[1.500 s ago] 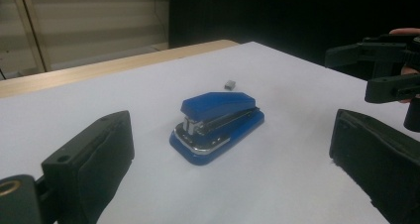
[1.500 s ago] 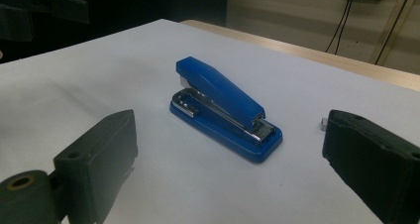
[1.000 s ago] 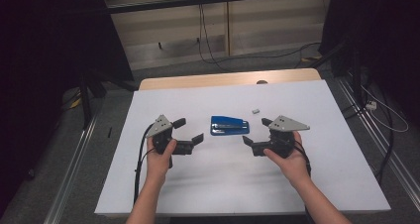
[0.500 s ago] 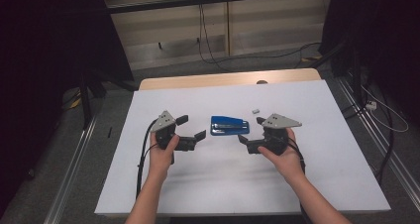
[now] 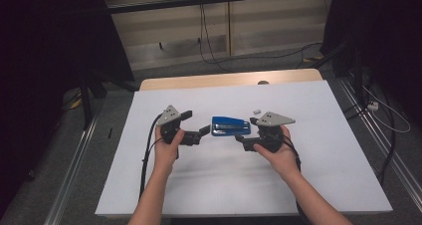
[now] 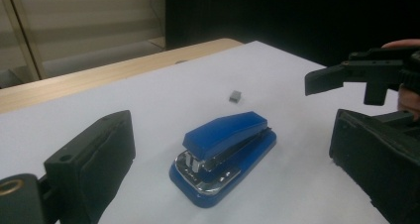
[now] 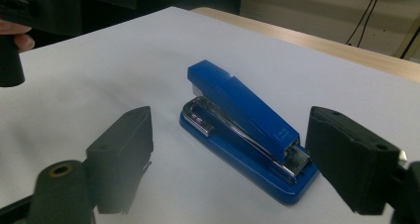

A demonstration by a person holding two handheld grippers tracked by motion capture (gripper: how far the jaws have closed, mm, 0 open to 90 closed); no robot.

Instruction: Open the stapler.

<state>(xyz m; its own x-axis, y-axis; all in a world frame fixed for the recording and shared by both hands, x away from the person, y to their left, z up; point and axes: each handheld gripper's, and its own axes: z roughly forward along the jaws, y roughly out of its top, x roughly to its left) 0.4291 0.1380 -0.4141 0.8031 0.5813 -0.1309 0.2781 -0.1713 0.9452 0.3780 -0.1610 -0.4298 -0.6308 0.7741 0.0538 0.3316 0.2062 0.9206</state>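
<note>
A blue stapler (image 5: 230, 125) lies flat on the white table (image 5: 224, 185), its chrome mouth toward the left gripper. My left gripper (image 5: 195, 123) is just left of it, open. In the left gripper view the stapler (image 6: 223, 149) sits ahead between the spread fingers (image 6: 94, 159). My right gripper (image 5: 246, 130) is just right of it, also open. In the right gripper view the stapler (image 7: 247, 115) lies between the wide-apart fingers (image 7: 351, 159). Neither gripper touches it.
A small grey block (image 5: 257, 111) rests just beyond the stapler's right end, also seen in the left gripper view (image 6: 236, 96). The table's far edge is a wooden strip (image 5: 229, 79). Cables trail from both grippers toward the person.
Both grippers have moved inward and slightly forward, closing in on the stapler from either side. The stapler has not moved.
</note>
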